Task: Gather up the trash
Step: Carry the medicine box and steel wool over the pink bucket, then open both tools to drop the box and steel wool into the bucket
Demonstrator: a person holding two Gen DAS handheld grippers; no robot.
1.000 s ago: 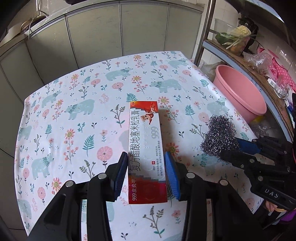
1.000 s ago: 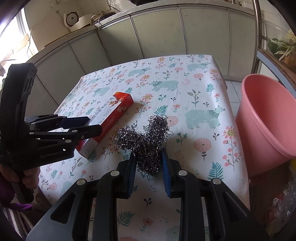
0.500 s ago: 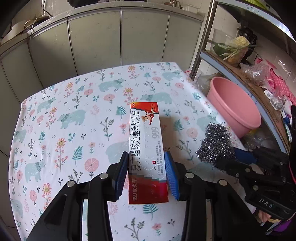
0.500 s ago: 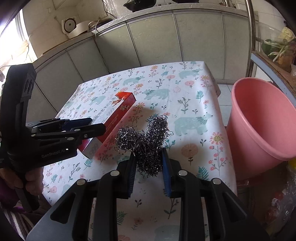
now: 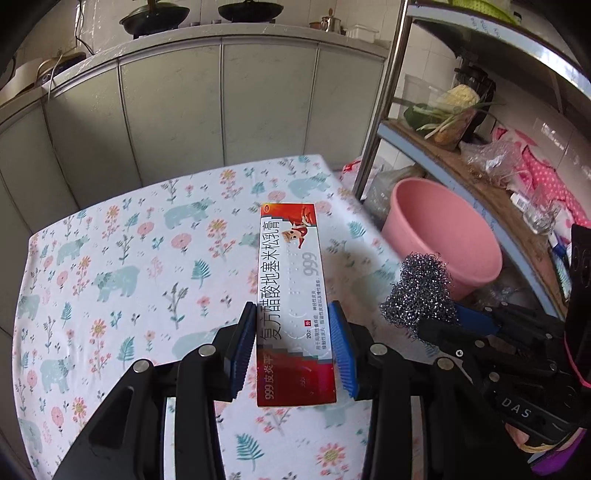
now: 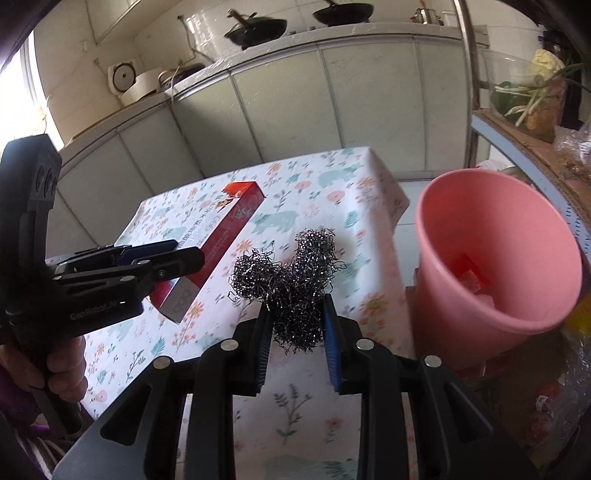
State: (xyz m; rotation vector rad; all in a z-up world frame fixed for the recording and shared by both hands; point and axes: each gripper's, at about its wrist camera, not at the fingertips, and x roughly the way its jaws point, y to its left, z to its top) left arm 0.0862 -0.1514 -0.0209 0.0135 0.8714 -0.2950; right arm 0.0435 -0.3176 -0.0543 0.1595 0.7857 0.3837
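The ointment box [image 5: 291, 295], red and white with printed characters and "999", sat clenched between the blue pads of my left tongs [image 5: 293, 347], gripped near its rear end with the rest of its length jutting forward. It hung in the air above the table [image 5: 110, 258], clear of the flowered, bear-printed cloth. From my right-hand camera the same box [image 6: 221, 240] showed as a long carton slanting up and away, the left tongs [image 6: 173, 254] closed across it, and my left hand [image 6: 62, 369] wrapped round the grip below.

The steel wool scrubber [image 6: 291, 291], a tangled silvery wad, was pinched in my right tongs [image 6: 295, 332]; its two lobes bulged above the pads, and it too was off the cloth. In the left view that scrubber [image 5: 421, 291] stuck out of the right tongs [image 5: 443, 321] just beside the box.

The pink plastic basin [image 6: 491, 266] stood off the table's right edge, near the scrubber, with some reddish scraps at its bottom. Behind it a metal rack shelf [image 5: 461, 177] carried greens and bags. Pale cabinet doors [image 5: 177, 110] backed the table, with dark woks [image 6: 255, 27] on the counter above.
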